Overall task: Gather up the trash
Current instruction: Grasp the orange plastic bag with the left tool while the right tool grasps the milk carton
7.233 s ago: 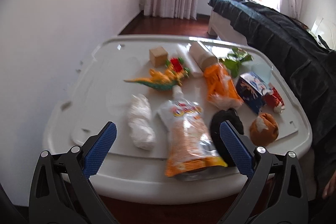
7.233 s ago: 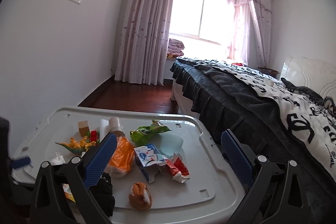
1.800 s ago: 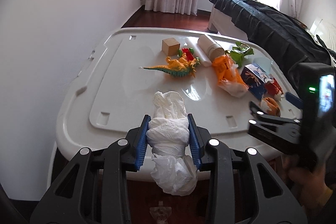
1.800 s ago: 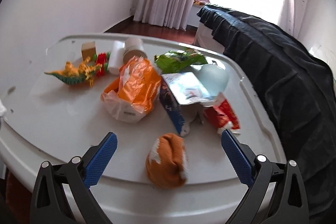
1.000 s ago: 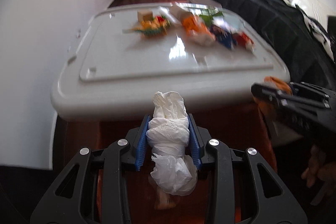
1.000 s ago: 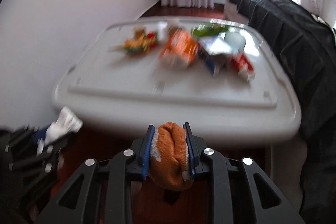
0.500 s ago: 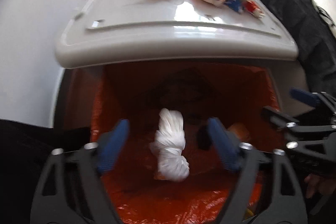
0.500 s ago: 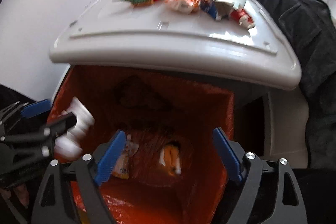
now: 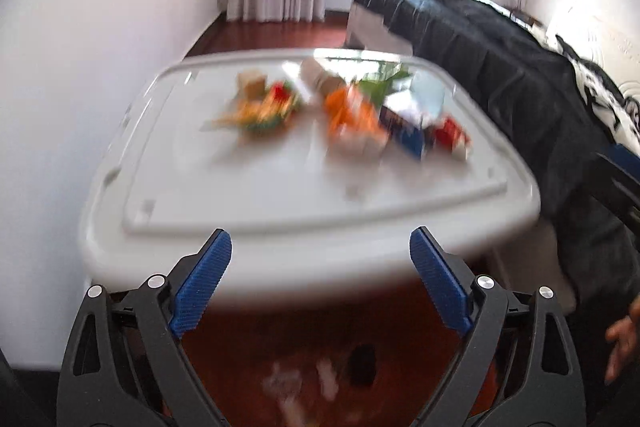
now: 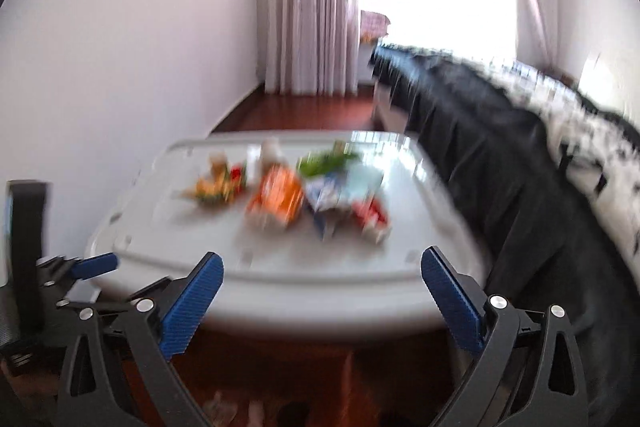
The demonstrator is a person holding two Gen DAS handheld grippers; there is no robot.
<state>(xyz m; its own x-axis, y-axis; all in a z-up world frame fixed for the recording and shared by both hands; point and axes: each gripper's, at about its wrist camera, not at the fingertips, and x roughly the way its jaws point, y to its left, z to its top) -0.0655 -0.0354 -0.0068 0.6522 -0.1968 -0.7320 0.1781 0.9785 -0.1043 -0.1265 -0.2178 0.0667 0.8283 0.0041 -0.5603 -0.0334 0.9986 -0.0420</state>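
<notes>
Both views are blurred by motion. My left gripper [image 9: 320, 279] is open and empty, in front of the white table's near edge [image 9: 280, 239]. My right gripper [image 10: 320, 295] is open and empty too. On the table lie an orange bag [image 9: 352, 115] [image 10: 276, 199], a blue carton [image 9: 404, 135] [image 10: 328, 203], a red wrapper [image 9: 450, 135] [image 10: 370, 215] and a green wrapper [image 9: 380, 85] [image 10: 326, 159]. Below the table edge the orange-lined bin [image 9: 320, 367] [image 10: 272, 379] shows blurred white and dark trash inside.
A toy dinosaur [image 9: 260, 117] [image 10: 212, 189], a wooden block [image 9: 251, 85] and a paper roll [image 9: 320, 77] stand at the table's back. A dark-covered bed [image 9: 500, 67] runs along the right. A white wall is on the left. The left gripper shows in the right wrist view [image 10: 92, 265].
Both grippers have let go of the tissue wad and the orange sock into the bin. Both have since swung up from the bin toward the table.
</notes>
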